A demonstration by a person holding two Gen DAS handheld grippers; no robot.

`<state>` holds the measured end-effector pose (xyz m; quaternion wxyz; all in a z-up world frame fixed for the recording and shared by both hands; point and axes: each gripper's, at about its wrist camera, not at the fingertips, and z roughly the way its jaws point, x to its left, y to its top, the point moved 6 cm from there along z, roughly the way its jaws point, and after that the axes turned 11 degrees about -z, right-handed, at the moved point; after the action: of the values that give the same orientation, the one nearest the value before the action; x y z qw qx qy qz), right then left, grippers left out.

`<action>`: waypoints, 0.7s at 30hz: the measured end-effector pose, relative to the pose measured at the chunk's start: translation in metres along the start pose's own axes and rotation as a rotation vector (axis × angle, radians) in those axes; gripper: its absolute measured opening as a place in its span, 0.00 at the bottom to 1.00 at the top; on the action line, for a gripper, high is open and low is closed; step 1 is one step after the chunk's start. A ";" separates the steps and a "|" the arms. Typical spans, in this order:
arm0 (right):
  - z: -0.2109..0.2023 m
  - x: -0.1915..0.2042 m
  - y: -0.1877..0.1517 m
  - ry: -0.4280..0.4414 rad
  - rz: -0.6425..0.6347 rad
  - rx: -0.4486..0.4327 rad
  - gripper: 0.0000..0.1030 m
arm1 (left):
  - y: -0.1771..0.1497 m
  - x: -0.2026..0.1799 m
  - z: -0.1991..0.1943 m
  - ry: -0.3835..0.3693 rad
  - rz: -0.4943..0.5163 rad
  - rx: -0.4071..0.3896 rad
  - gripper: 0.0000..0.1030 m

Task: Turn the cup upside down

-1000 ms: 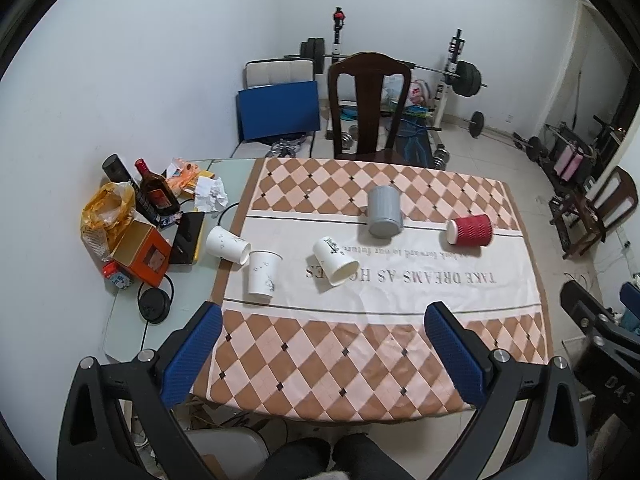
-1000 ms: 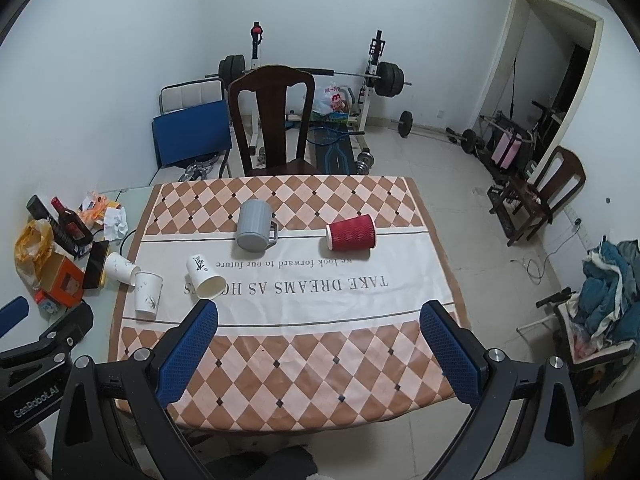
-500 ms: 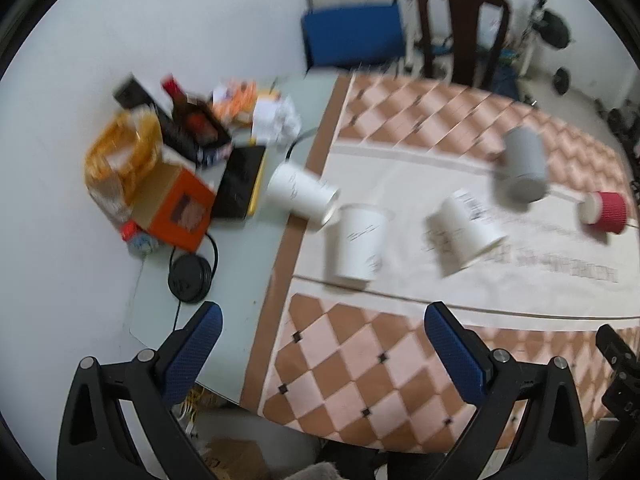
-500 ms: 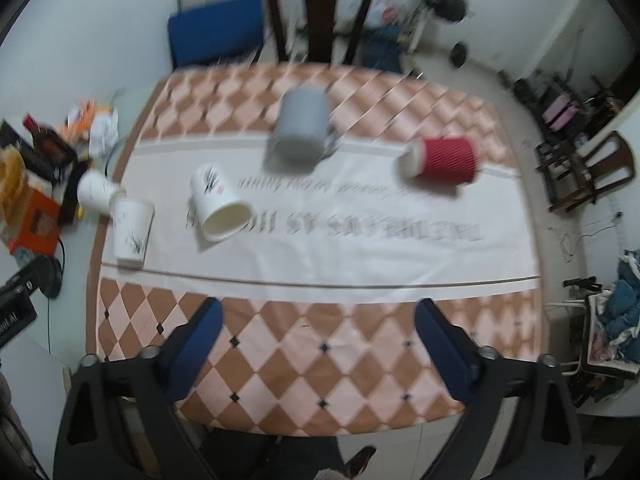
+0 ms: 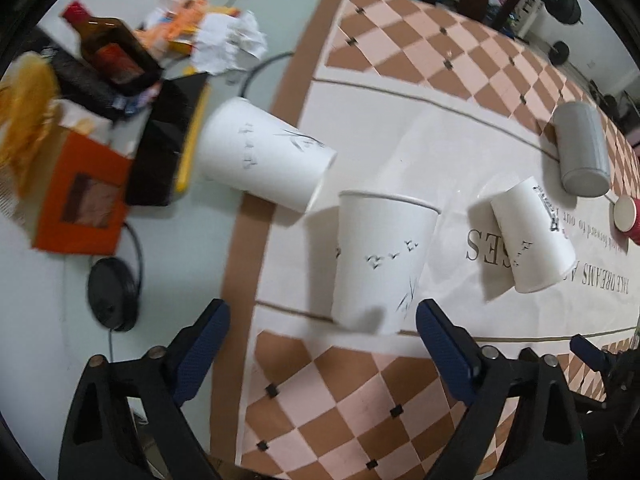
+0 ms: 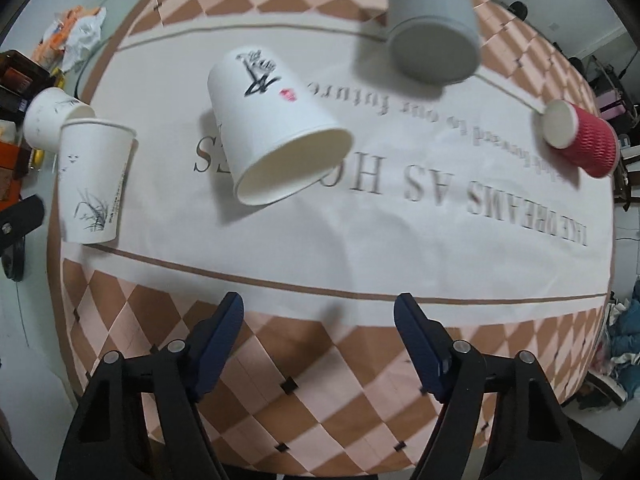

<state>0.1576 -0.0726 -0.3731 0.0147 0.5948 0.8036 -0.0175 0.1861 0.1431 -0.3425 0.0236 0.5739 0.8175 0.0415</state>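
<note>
An upright white paper cup with a bird print (image 5: 380,260) stands on the tablecloth just beyond my open, empty left gripper (image 5: 322,340); it also shows in the right wrist view (image 6: 94,184). A white cup (image 5: 260,160) lies on its side behind it. Another white cup (image 6: 272,128) lies on its side, mouth toward my open, empty right gripper (image 6: 318,332). A grey mug (image 6: 434,36) and a red ribbed cup (image 6: 580,140) lie on their sides farther back.
The checkered tablecloth (image 6: 320,380) with printed text covers the table. At the left edge sit an orange box (image 5: 80,196), a dark bottle (image 5: 112,52), crumpled paper (image 5: 228,44), a black device (image 5: 168,144) and a black round disc with a cable (image 5: 112,296).
Both grippers have moved down and forward toward the table. The left one has swung toward the upright white cup, the right one toward the lying white cup. Nothing was gripped.
</note>
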 end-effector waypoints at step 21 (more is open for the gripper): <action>0.001 0.002 -0.006 -0.042 0.060 0.011 0.72 | 0.001 -0.031 0.001 -0.025 0.134 -0.022 0.55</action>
<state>0.1515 -0.0728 -0.3741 0.0286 0.6180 0.7849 -0.0339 0.1980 0.1146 -0.3437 0.0372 0.6276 0.7764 0.0446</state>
